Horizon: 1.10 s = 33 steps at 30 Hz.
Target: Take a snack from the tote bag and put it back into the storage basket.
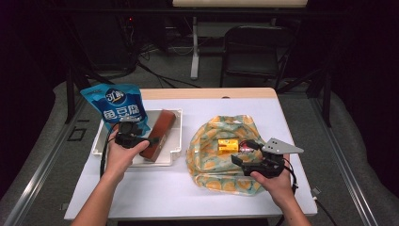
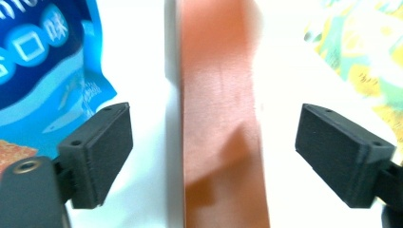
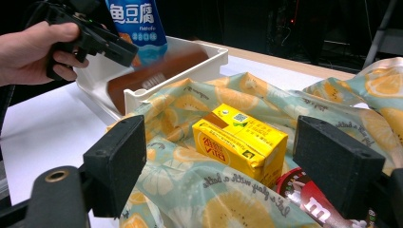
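Note:
My left gripper (image 1: 151, 140) hangs open over a white tray (image 1: 175, 141). A long brown box (image 2: 218, 95) lies between its jaws with a gap on each side. The box (image 1: 161, 131) leans on the tray's right wall. A blue snack bag (image 1: 120, 106) stands in the tray beside it. My right gripper (image 3: 218, 161) is open above a bag printed with citrus fruit (image 1: 209, 165). Inside the bag lie a yellow drink carton (image 3: 240, 137) and a red packet (image 3: 309, 199). Nothing sits between the right pads.
The white table top (image 1: 155, 188) ends close to the forearms. A wooden strip (image 1: 207, 93) runs along its far edge. Beyond it stand a black chair (image 1: 251, 52) and a desk leg (image 1: 194, 47) on the floor.

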### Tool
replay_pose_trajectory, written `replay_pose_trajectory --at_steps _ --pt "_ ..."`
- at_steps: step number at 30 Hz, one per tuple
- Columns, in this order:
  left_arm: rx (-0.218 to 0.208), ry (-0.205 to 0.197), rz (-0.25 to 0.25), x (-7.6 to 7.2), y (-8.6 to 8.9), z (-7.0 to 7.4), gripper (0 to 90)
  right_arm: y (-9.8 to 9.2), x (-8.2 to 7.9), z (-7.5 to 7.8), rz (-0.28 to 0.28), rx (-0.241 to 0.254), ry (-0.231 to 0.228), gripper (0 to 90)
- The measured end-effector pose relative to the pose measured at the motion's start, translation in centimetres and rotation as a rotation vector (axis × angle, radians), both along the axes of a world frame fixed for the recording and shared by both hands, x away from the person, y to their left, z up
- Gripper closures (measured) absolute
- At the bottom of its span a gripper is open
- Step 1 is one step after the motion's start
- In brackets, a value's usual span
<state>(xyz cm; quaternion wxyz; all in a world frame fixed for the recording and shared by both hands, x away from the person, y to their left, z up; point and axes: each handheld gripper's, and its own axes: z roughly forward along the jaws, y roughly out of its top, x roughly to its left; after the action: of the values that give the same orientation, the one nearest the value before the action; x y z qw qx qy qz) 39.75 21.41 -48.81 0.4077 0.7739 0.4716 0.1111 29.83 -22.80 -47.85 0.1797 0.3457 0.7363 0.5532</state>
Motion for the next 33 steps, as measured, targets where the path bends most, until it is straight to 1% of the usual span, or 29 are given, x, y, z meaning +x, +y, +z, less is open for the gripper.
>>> replay_pose_trajectory --at_steps 2,3,4,5,6,7,8,9,10,11,12,13,14,16,18,19,22,23,24,25,26,28,30,31,33 --pt "-0.006 -0.041 0.009 -0.7 0.1 0.3 16.1 -0.1 0.0 0.0 -0.002 0.0 0.0 18.2" --pt "-0.007 -0.074 0.024 -1.2 0.2 0.4 20.5 -0.1 0.0 0.0 -0.003 0.001 -0.003 18.3" --pt "-0.017 -0.102 0.042 -1.6 0.3 0.4 33.2 -0.1 0.0 0.0 -0.003 0.002 -0.003 18.3" --pt "-0.034 -0.112 0.048 -2.0 0.4 0.4 47.6 -0.2 0.0 0.0 -0.003 0.004 -0.002 18.3" --pt "-0.058 -0.11 0.043 -2.2 0.4 0.3 65.4 -0.2 0.0 -0.1 -0.003 0.003 -0.001 18.3" --pt "-0.079 -0.105 0.033 -2.5 0.3 0.1 79.2 -0.2 0.0 -0.1 -0.001 0.003 0.002 18.4" --pt "-0.078 -0.096 0.027 -2.7 0.0 -0.2 86.1 -0.1 0.0 -0.1 -0.002 0.001 0.006 18.4" --pt "-0.075 -0.097 0.024 -3.0 -0.4 -0.6 90.0 -0.1 0.0 -0.1 -0.002 0.001 0.008 18.4" --pt "-0.092 -0.091 0.021 -3.2 -0.7 -0.9 90.0 0.0 0.0 -0.2 -0.003 0.005 0.008 18.4" --pt "-0.094 -0.081 0.016 -3.4 -1.0 -1.2 90.0 0.0 0.0 -0.2 0.001 0.006 0.005 18.4" --pt "-0.085 -0.07 0.008 -3.6 -1.4 -1.6 90.0 0.0 0.0 -0.2 0.001 0.002 0.006 18.5" --pt "-0.072 -0.066 -0.003 -3.8 -1.7 -2.0 90.0 0.0 0.0 -0.2 0.004 0.001 0.01 18.4" --pt "-0.037 -0.061 0.001 -4.0 -2.1 -2.5 90.0 0.1 -0.1 -0.3 0.005 -0.001 0.011 18.5" --pt "0.006 -0.039 0.003 -4.2 -2.2 -3.3 90.0 0.1 -0.1 -0.4 0.006 0.002 0.013 18.5" --pt "0.011 -0.018 0.019 -4.3 -2.0 -4.0 90.0 0.1 -0.2 -0.5 0.006 -0.003 0.016 18.5" --pt "0.006 -0.02 0.037 -4.3 -1.7 -4.2 90.0 0.2 -0.2 -0.5 0.009 -0.004 0.017 18.5" --pt "0.017 -0.022 0.091 -4.3 -0.7 -4.0 90.0 0.2 -0.1 -0.5 0.01 -0.006 0.018 18.7" --pt "0.023 -0.016 0.107 -4.2 -0.3 -4.0 90.0 0.2 -0.2 -0.5 0.007 -0.005 0.018 18.7" --pt "0.016 -0.018 0.131 -4.1 0.1 -4.0 90.0 0.2 -0.1 -0.5 0.007 -0.005 0.019 18.7" --pt "0.014 -0.02 0.15 -4.0 0.5 -4.0 90.0 0.2 -0.1 -0.5 0.007 -0.005 0.019 18.8" --pt "0.018 -0.02 0.18 -4.0 1.1 -4.0 90.0 0.2 -0.1 -0.5 0.007 -0.007 0.019 18.8" --pt "0.001 -0.016 0.221 -3.8 1.9 -4.0 90.0 0.2 -0.1 -0.6 0.008 -0.008 0.019 18.9" --pt "-0.006 -0.017 0.272 -3.5 2.6 -4.0 90.0 0.3 -0.1 -0.6 0.007 -0.005 0.02 19.0" --pt "-0.001 -0.017 0.29 -3.4 2.9 -3.9 90.0 0.3 -0.1 -0.6 0.003 -0.002 0.02 19.0" --pt "-0.017 -0.015 0.33 -3.2 3.2 -3.9 90.0 0.3 -0.1 -0.7 0.005 -0.009 0.023 19.1"
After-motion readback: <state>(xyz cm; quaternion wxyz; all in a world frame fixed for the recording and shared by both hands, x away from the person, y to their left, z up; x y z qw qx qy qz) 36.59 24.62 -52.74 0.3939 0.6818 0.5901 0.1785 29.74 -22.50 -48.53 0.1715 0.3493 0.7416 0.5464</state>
